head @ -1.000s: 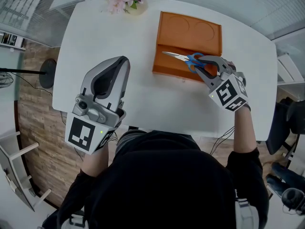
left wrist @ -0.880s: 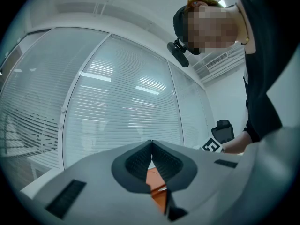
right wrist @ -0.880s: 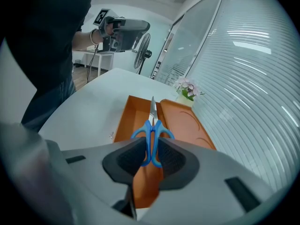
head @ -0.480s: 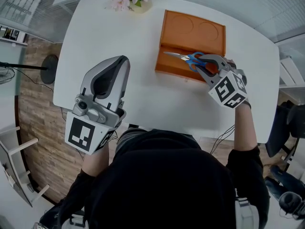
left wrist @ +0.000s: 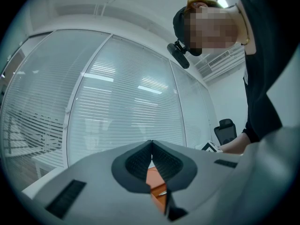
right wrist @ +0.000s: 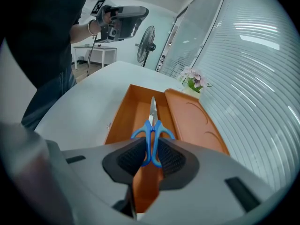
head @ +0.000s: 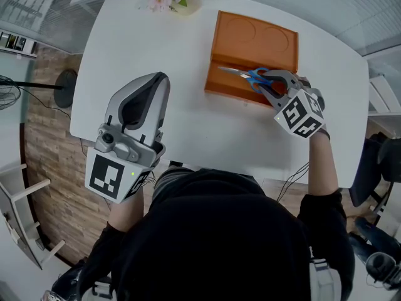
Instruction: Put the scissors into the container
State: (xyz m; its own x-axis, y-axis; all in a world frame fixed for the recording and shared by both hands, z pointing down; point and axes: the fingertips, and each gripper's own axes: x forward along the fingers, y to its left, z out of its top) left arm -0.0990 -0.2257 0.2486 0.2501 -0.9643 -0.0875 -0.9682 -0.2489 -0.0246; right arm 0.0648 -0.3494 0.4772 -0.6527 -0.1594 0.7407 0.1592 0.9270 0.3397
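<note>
- Head view: right gripper (head: 270, 84) holds the scissors (head: 245, 74) over the orange container (head: 257, 39), which sits toward 1 o'clock on the desk (head: 144, 42). The blades point to 9 o'clock along the narrow trough on the container's 6 o'clock side.
- Right gripper view: the jaws clamp the blue handle loops of the scissors (right wrist: 151, 125). The blades run to 12 o'clock, lined up with the trough. I cannot tell whether the tips touch the trough floor.
- Left gripper (head: 156, 83) hangs at 7 o'clock, well apart from the container, its jaws closed on nothing.
- Step in hand, by my judgement: lower and let go.
  - Keep the blades parallel to the trough walls.
  - Bring the tips down first, then the handles.
  - Part the jaws only once the scissors rest flat.
  - Risk: a handle loop catching on the trough rim.
</note>
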